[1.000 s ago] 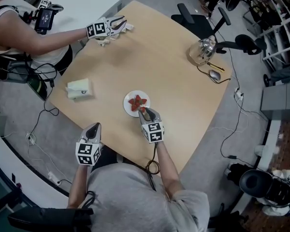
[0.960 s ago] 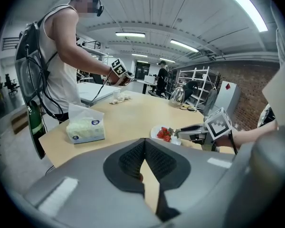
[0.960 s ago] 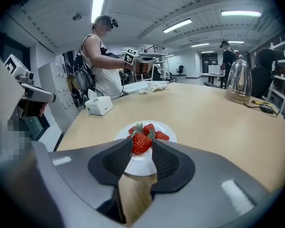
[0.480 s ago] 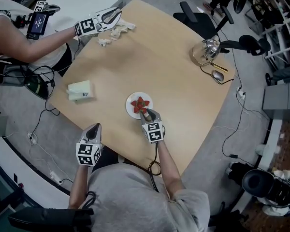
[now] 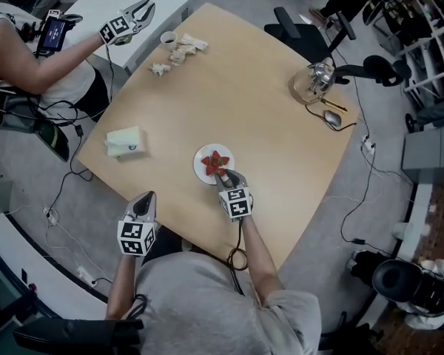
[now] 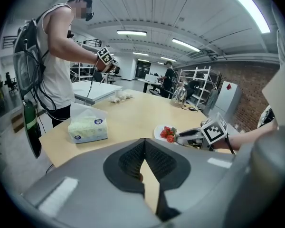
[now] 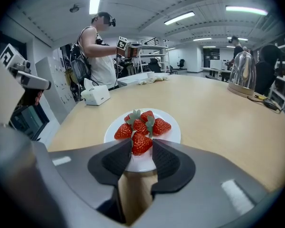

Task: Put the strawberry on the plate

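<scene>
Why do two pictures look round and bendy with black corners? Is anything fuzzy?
Left gripper view: wide lens curves the ceiling lights, corners black, the left tool looms huge up close. Right gripper view: same bending; the strawberry in the right tool and the plate are sharp. Head view: table edges straight, light even.

The table [image 5: 266,102] is matt pale wood, the plate [image 7: 174,135] smooth glossy white, the strawberry [image 7: 141,144] shiny and pitted.

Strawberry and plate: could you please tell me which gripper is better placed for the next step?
Right, I'd say. The right gripper holds a strawberry over the plate; the left gripper, shut and empty, hangs at the table edge.
</scene>
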Demonstrator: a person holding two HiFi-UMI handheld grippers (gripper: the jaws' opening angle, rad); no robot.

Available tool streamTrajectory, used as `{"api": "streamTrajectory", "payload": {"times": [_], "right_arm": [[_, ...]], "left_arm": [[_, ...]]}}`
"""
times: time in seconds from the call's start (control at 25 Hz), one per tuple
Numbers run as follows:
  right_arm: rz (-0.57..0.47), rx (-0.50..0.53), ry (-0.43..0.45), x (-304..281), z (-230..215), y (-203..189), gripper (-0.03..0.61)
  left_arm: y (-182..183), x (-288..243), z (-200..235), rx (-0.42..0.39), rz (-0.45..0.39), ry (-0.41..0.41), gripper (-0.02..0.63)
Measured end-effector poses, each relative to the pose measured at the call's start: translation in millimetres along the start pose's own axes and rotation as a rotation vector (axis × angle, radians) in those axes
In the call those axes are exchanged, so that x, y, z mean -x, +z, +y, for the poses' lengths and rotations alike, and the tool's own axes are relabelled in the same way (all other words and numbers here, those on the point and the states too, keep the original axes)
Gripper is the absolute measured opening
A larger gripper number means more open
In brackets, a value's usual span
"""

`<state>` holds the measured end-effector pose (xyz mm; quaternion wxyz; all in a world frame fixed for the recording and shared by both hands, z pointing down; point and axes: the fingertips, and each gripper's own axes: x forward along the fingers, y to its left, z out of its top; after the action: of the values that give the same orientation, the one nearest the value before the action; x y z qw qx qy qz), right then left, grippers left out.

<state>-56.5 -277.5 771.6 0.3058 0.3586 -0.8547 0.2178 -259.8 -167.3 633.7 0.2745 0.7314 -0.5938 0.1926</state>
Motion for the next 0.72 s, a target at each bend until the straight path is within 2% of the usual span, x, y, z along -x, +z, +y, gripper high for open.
{"api": "streamTrajectory", "payload": {"times": [0.24, 0.48, 0.72], "right_arm": [[-0.048, -0.052, 0.008, 12.9, 3.7, 9.3, 0.173], [-0.095, -0.075, 0.006, 34.9, 5.8, 18.4, 0.175], [-0.177, -0.07, -0.041, 76.3, 4.5, 30.0, 0.162]], "left_arm": [[2.0, 9.0, -3.9, -0.008, -0.017, -0.005, 0.018], [4.8, 15.3, -14.4, -0.023, -0.038, -0.021, 0.018], [11.5, 17.6, -35.6, -0.056, -0.062, -0.06, 0.018]]}}
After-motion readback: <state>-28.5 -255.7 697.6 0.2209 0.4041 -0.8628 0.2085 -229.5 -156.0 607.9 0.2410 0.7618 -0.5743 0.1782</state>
